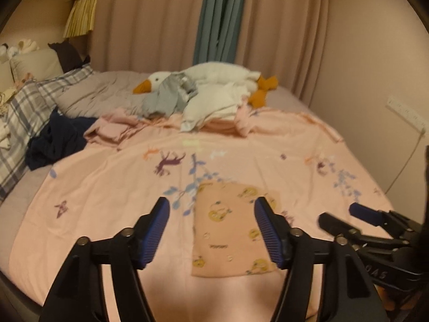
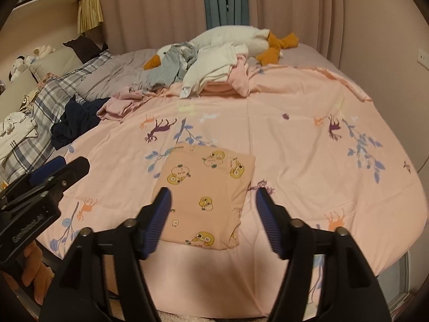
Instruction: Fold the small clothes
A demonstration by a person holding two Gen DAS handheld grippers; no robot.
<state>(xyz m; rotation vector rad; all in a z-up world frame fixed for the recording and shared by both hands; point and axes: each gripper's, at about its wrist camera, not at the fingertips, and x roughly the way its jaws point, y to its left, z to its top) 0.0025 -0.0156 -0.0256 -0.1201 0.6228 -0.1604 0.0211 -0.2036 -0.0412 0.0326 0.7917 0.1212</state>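
Both grippers are hanging above the near edge of the bed, jaws spread wide, nothing between them: left gripper [image 1: 211, 230] and right gripper [image 2: 211, 221] are each standing released over the cloth

The folded garment [image 2: 205, 196], peach with yellow duck prints, is lying flat on the pink bedspread [image 2: 295, 147], close to the near edge, in a neat rectangle; it is looking finished as a fold

Unfolded clothes are sitting well apart at the far side: a grey piece [image 2: 171, 67] and a white piece [image 2: 209, 72] are draping against the goose plush [image 2: 241, 37], a pale pink garment [image 2: 118, 106] and a navy garment [image 2: 75, 123] are lying crumpled toward the left

Handling, as judged: thin knit, light, limp, not fragile; it is likely sagging and sliding open if lifted by one point. Better taking two corners of one edge, one gripper each, pinching all layers together. The bedspread beneath is soft too, so a deep pinch is risking catching it along with the garment
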